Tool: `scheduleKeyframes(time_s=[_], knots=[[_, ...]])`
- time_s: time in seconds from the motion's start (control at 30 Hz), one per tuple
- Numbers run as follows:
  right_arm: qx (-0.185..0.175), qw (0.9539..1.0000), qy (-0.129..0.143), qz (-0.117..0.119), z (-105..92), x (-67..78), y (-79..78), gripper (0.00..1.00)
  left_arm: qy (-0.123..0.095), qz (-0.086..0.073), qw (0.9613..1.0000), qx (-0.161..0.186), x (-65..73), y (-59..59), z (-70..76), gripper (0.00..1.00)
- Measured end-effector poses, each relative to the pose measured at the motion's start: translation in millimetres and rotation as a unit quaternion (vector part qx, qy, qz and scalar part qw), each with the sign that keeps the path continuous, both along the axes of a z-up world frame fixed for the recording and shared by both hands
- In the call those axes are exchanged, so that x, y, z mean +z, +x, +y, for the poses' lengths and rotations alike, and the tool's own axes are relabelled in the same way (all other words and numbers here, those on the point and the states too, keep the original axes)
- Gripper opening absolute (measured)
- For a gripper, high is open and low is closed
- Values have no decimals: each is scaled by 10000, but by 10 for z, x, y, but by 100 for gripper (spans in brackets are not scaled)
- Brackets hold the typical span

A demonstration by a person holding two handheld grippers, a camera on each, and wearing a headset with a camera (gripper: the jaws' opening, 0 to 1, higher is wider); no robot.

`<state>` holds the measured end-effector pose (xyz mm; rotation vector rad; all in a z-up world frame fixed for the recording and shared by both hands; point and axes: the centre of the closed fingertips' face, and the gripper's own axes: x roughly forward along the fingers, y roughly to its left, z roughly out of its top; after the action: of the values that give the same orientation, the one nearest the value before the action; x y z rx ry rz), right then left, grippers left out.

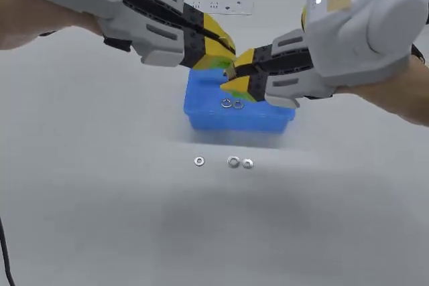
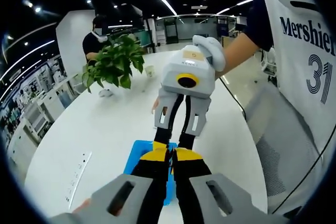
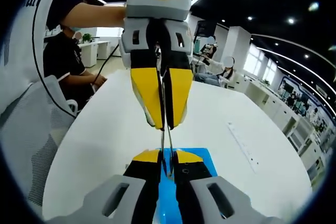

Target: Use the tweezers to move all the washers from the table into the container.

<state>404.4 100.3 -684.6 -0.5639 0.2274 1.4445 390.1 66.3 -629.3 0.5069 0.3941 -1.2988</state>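
Thin metal tweezers (image 3: 164,142) run straight between the two grippers, which meet tip to tip above the blue container (image 1: 201,117). My left gripper (image 1: 228,55) comes in from the left and is shut on the tweezers' far end. From the right, my right gripper (image 1: 232,80) is shut on the near end. Its own tips (image 3: 167,157) show over the container (image 3: 166,203). Two washers (image 1: 232,104) lie inside the container. On the table in front of it lie three washers (image 1: 232,161), one (image 1: 199,161) off to the left.
A white strip (image 1: 221,7) lies on the table behind the container. A dark cable (image 1: 5,259) runs along the left edge. In the left gripper view a potted plant (image 2: 113,64) stands at the far end, with a person behind it.
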Motion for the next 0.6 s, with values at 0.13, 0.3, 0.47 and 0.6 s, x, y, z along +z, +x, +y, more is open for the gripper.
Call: scheduleKeyframes(time_s=[0.13, 0.3, 0.47, 0.6], knots=[[-53, 10000, 23, 24, 42, -72, 125, 10, 31, 16, 10000, 77, -75, 148, 31, 6], [-30, 9999, 24, 148, 99, -258, 263, 10, 154, 170, 9996, 159, -285, 321, 82, 6], [-51, 9993, -113, 346, 100, -521, 356, 10, 273, 379, 9987, 206, -531, 438, 93, 6], [-173, 9983, -184, 526, 79, -682, 444, 10, 285, 515, 9979, 280, -676, 532, 79, 6]])
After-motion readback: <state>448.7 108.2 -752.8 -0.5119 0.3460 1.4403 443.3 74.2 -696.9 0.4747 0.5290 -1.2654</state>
